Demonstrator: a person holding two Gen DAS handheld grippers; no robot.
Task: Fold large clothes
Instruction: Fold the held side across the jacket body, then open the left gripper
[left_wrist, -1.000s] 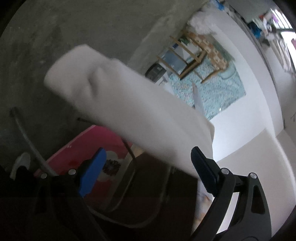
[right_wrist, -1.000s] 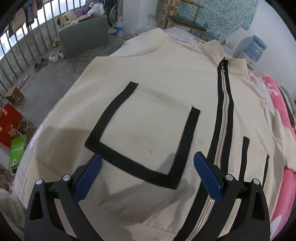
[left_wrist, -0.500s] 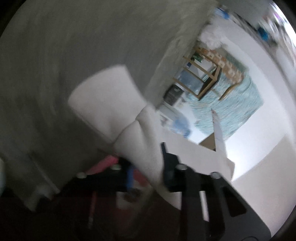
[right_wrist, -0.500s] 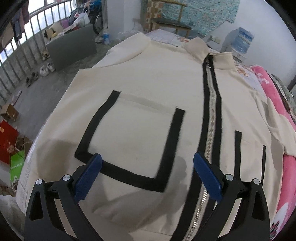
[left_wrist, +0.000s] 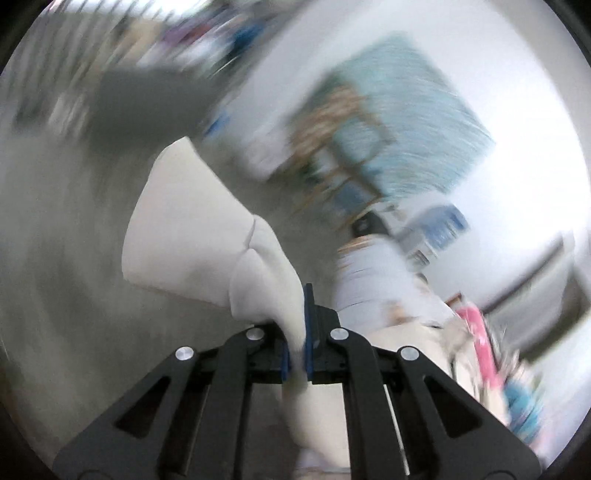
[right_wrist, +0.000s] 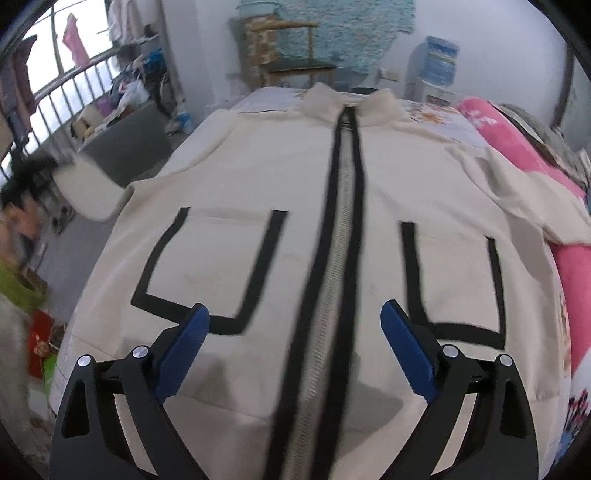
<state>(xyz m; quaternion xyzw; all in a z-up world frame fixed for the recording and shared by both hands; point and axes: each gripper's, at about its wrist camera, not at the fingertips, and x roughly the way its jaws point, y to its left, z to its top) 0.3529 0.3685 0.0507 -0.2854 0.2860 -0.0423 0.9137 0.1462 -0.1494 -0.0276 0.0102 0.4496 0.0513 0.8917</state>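
**Already gripped: one sleeve held, jacket body lying flat**

Left wrist view: the left gripper (left_wrist: 297, 347) has its blue-padded fingers (left_wrist: 308, 328) pressed together on a bunched fold of the cream fabric sleeve (left_wrist: 207, 243), which fans out above and to the left of them; the background is motion-blurred. Right wrist view: the right gripper (right_wrist: 295, 332) hovers with fingers wide apart and empty over the cream zip-front jacket with black trim (right_wrist: 258, 177), spread front-up on the bed (right_wrist: 266, 99). The jacket's long axis, marked by the black-edged zipper (right_wrist: 340, 221), runs straight away from the right gripper, collar farthest, hem nearest. The held sleeve hangs off the jacket's left edge, so the left hand is judged nearer that side. A pink blanket (right_wrist: 517, 147) lies beside the right sleeve. The coming fold probably carries the sleeve across toward the zipper line.
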